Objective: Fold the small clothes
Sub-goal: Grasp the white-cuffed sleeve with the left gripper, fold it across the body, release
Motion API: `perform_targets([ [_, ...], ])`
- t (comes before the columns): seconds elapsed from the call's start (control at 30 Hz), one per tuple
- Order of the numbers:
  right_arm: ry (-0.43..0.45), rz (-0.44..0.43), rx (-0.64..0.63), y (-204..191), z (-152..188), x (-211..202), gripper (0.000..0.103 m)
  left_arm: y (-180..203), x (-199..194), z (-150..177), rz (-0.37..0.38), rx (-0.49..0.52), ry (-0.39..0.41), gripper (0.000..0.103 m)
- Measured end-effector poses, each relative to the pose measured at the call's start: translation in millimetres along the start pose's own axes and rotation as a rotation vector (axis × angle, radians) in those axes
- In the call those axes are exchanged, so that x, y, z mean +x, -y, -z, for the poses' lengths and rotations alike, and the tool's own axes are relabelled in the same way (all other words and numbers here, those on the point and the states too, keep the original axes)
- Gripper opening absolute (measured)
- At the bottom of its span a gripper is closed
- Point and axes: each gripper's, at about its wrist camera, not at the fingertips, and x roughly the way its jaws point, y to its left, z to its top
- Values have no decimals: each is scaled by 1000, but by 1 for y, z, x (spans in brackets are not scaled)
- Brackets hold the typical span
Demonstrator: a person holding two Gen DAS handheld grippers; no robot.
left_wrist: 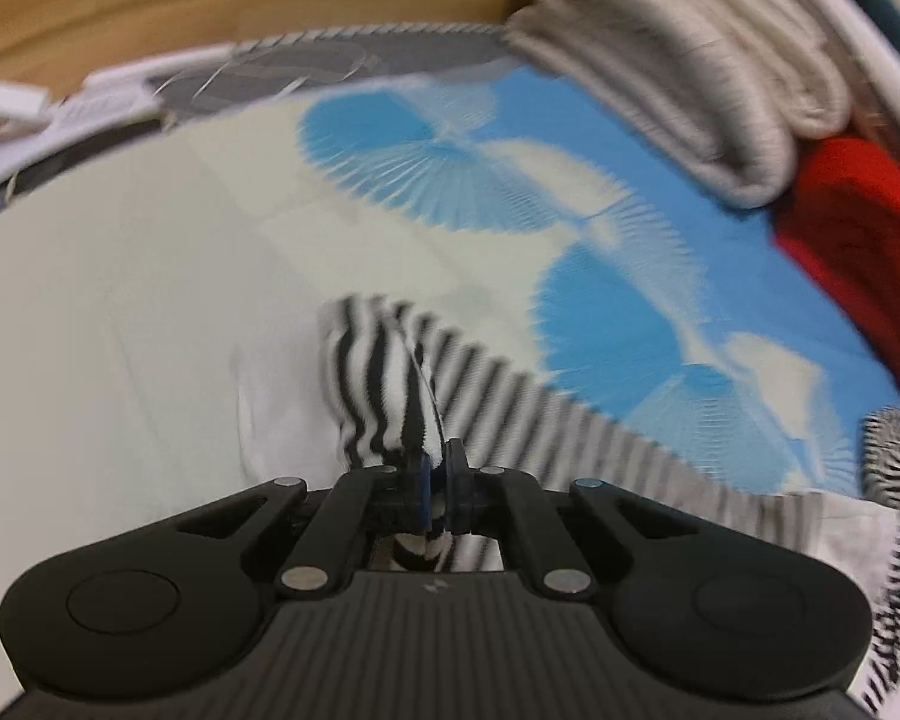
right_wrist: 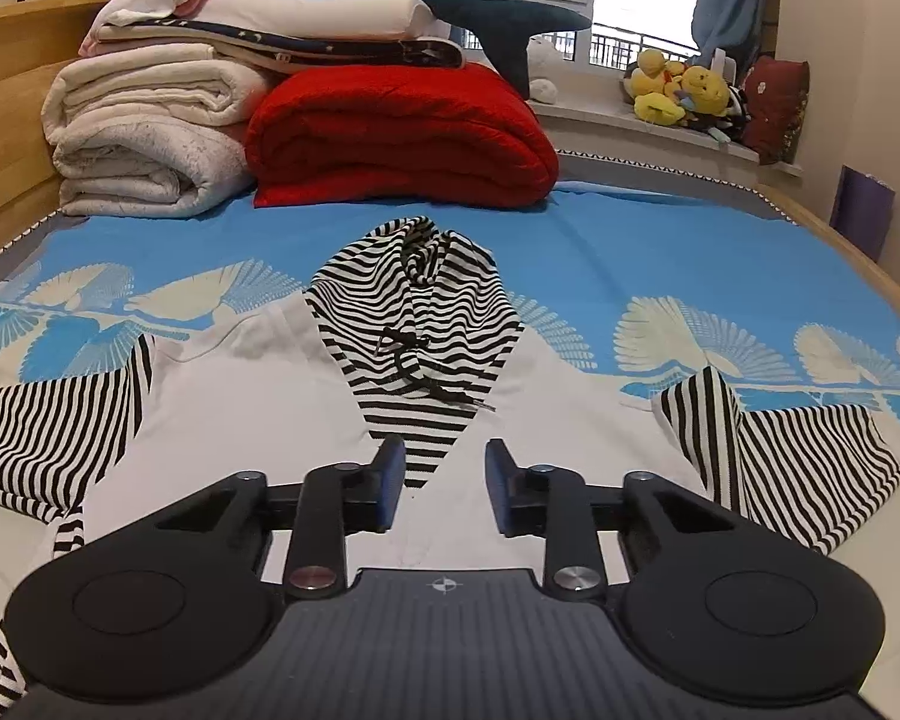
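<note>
Left wrist view, blurred by motion: the left tongs [left_wrist: 437, 465] are clenched on a bunched fold of the hoodie's [left_wrist: 384, 378] striped sleeve. The fabric rises from between the pads and also shows behind them, under the linkage. The rest of that sleeve trails off to the right across the bed [left_wrist: 150, 276], over the blue and cream sheet. Folded beige blankets [left_wrist: 678, 72] and a red quilt [left_wrist: 858, 240] sit at the upper right.

Right wrist view: the hoodie [right_wrist: 252, 396] lies flat on the bed [right_wrist: 690, 252], white body spread wide, striped hood [right_wrist: 414, 300] pointing away from the camera, drawstring [right_wrist: 414, 372] lying across the striped neck panel. The right tongs [right_wrist: 444, 480] are released, pads apart with nothing gripped; the white body lies below the gap, with the tip of the striped panel just ahead of the left pad. One striped sleeve lies at the far left, the other [right_wrist: 774, 456] at the right, folded up at its edge. Blankets [right_wrist: 144, 132] and quilt [right_wrist: 402, 138] are stacked beyond the hood.
</note>
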Motion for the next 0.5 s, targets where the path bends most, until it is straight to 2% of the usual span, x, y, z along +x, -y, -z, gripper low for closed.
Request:
perform_targets([
  [0.17, -12, -2, 28, 2, 4, -5, 21, 28, -26, 14, 75, 61, 59, 4],
  [0.27, -12, -9, 60, 1, 6, -6, 16, 45, -36, 26, 94, 111, 82, 4],
  [0.5, -14, -40, 96, -10, 4, 1, 13, 66, -54, 45, 152, 114, 81, 4],
])
